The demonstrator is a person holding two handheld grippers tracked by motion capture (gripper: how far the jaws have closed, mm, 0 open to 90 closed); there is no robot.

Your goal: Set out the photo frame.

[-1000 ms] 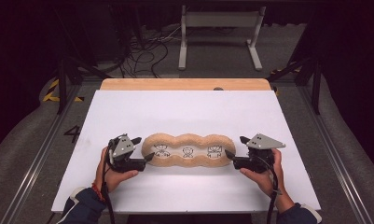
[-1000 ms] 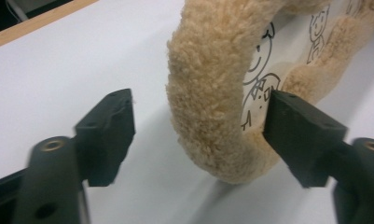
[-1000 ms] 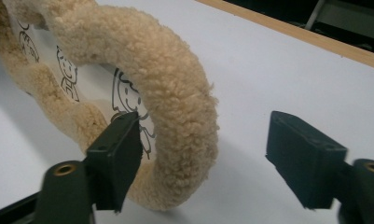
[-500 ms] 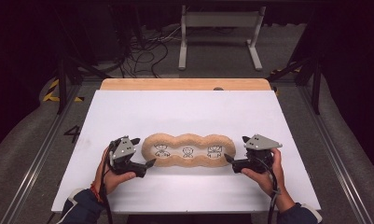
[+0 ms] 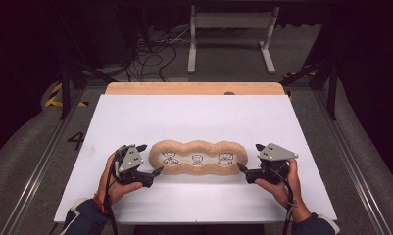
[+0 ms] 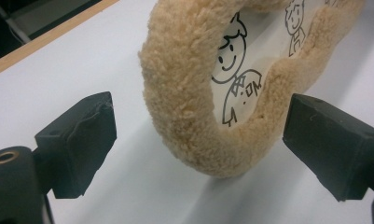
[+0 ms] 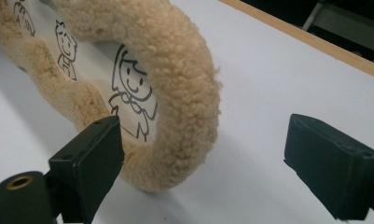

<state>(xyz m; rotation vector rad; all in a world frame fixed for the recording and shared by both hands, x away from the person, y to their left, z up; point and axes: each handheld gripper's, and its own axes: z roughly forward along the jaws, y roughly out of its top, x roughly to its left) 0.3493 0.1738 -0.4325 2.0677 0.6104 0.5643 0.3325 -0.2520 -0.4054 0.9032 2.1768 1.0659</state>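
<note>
A long plush cushion (image 5: 198, 158) with a fluffy tan rim and three cartoon figures drawn on its pale middle lies flat on the white surface (image 5: 194, 117), a little toward the person's edge and running from 9 o'clock to 3 o'clock. The left gripper (image 5: 150, 159) sits at the cushion's 9 o'clock end, the right gripper (image 5: 244, 158) at its 3 o'clock end — each held in a hand low over the surface. Both have just been opening, and their fingers now stand wide apart. In the left gripper view the fuzzy rim (image 6: 184, 93) curves between the two black fingers (image 6: 82, 140) without touching either. In the right gripper view the rim (image 7: 184, 84) lies just beside the near finger (image 7: 89, 161) — whether they touch, I cannot tell — and well clear of the other.
</note>
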